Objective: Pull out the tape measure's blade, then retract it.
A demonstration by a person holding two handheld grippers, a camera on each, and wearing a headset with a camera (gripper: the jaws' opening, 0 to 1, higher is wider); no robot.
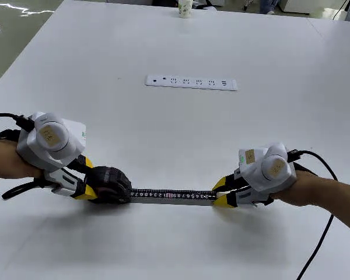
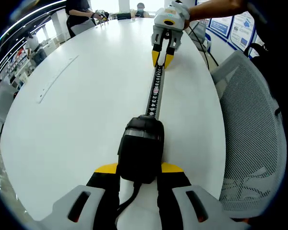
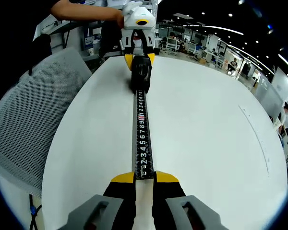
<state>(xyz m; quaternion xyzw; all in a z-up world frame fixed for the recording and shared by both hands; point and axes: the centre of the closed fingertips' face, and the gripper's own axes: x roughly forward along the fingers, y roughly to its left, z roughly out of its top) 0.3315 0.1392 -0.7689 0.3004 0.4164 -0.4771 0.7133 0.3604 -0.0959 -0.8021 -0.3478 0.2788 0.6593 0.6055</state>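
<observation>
The black tape measure case (image 1: 108, 184) rests on the white table (image 1: 181, 128), clamped between the yellow-tipped jaws of my left gripper (image 1: 87, 178); the left gripper view has the case (image 2: 140, 148) right in front of its gripper (image 2: 139, 168). A black blade (image 1: 170, 195) with white numbers runs flat along the table from the case to my right gripper (image 1: 223, 191), which is shut on its end. In the right gripper view the blade (image 3: 142, 134) leads from that gripper (image 3: 144, 177) to the case (image 3: 140, 72).
A white power strip (image 1: 191, 82) lies further back at the table's middle. A paper cup (image 1: 185, 8) stands at the far edge. A grey mesh chair (image 2: 252, 124) stands beside the table. Cables trail from both grippers.
</observation>
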